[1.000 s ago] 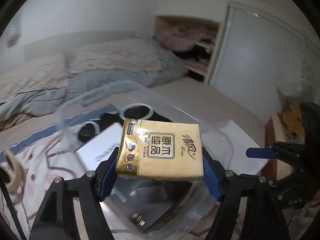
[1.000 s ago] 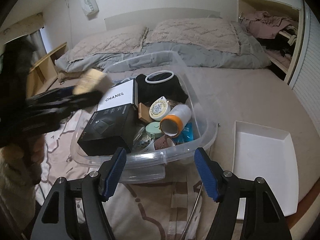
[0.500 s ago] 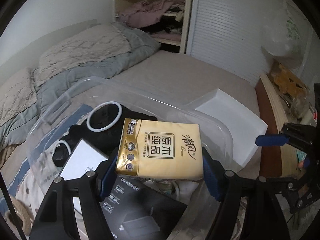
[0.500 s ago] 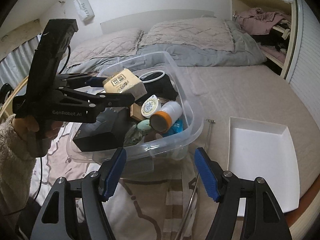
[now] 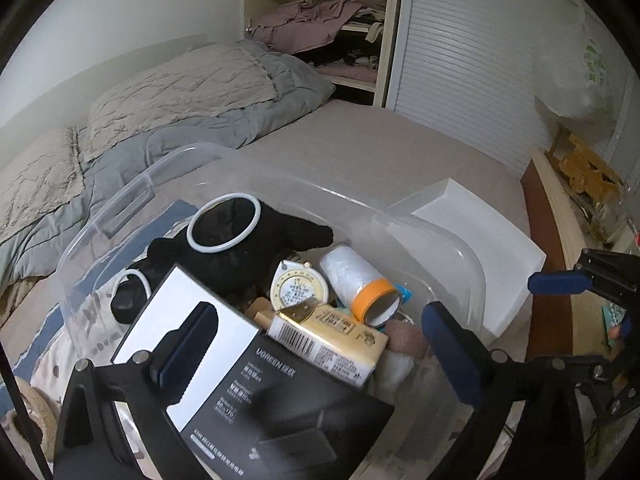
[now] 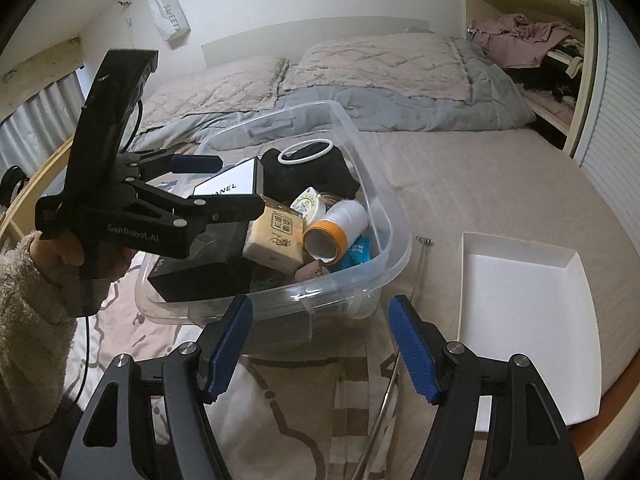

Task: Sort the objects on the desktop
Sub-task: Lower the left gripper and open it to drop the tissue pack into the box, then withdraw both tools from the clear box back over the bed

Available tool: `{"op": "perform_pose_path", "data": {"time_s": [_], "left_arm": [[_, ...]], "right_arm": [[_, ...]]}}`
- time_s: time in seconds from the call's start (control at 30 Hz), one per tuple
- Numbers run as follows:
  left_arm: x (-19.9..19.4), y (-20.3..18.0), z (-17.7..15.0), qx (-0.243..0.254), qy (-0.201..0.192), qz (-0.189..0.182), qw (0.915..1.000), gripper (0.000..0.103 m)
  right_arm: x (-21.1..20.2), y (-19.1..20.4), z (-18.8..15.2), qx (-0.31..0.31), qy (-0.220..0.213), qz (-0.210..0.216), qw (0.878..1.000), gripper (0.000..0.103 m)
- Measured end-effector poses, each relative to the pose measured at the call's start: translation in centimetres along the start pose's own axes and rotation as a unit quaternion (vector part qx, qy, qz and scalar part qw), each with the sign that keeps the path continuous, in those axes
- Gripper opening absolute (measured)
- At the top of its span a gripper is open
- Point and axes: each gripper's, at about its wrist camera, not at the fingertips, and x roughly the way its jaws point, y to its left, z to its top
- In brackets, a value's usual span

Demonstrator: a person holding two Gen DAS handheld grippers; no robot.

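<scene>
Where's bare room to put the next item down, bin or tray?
The white tray is bare throughout. Bare sheet lies between bin and wardrobe. The bin is crowded: boxes, tissue pack, roll packed together, no free patch showing.

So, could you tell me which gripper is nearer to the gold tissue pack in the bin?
Left. The left gripper hangs open directly over the tissue pack, which lies in the clear bin; the right gripper is open outside the bin's near wall.
</scene>
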Motion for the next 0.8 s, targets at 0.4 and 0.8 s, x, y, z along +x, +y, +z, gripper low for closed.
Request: {"op": "perform_pose_path", "data": {"time_s": [0.4,0.8], "left_arm": [[-1.6,-0.4,-1.7,-0.003,-0.002,0.001,1.0000,0.102],[-5.7,0.8,-3.6,-0.026,-0.052,0.027,0.9979,0.103]], "right_arm": [[-0.3,1.7,0.3,-0.002,-0.010,-0.006,1.000,0.071],[0.1,2.3,0.5,0.021,-0.059,-0.032,0.998,0.103]]}}
